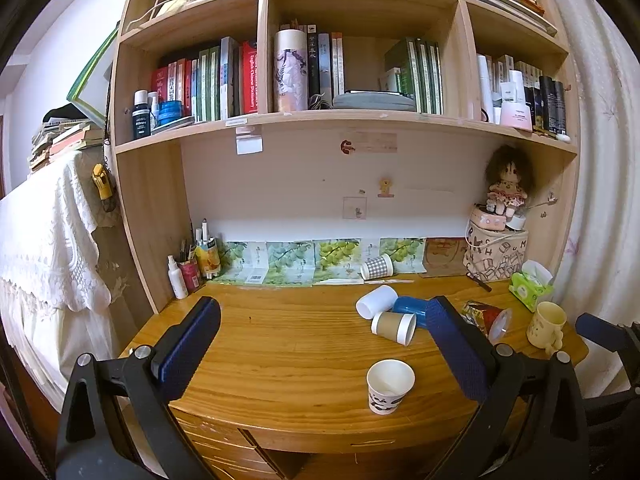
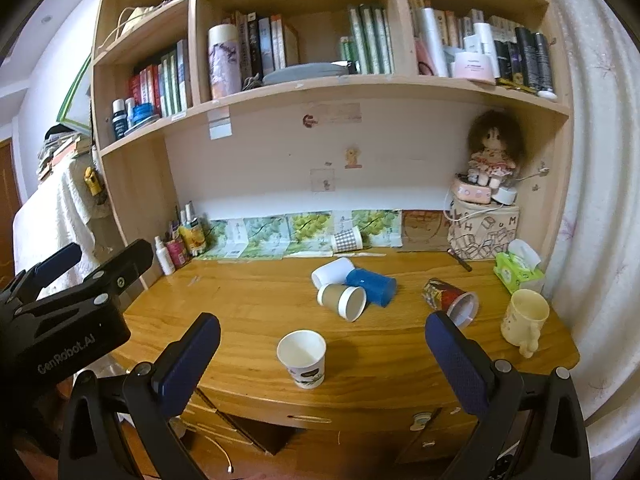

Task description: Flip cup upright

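A white paper cup with a panda print (image 1: 390,386) (image 2: 303,359) stands upright near the desk's front edge. Behind it lie several cups on their sides: a brown paper cup (image 1: 394,327) (image 2: 342,299), a white cup (image 1: 376,301) (image 2: 331,271), a blue cup (image 1: 410,309) (image 2: 372,285), a red patterned cup (image 1: 486,317) (image 2: 450,296) and a checked cup (image 1: 377,267) (image 2: 347,239) at the back. My left gripper (image 1: 322,322) is open and empty, held back above the desk's front. My right gripper (image 2: 322,338) is open and empty, its fingers flanking the upright cup from above the front edge.
A cream mug (image 1: 546,325) (image 2: 524,317) stands upright at the right edge, a green tissue pack (image 1: 530,286) (image 2: 516,270) behind it. Bottles and a pen pot (image 1: 192,266) stand at the back left. A printed box with a doll (image 1: 496,254) sits at the back right. The wooden desk (image 1: 280,344) has drawers below.
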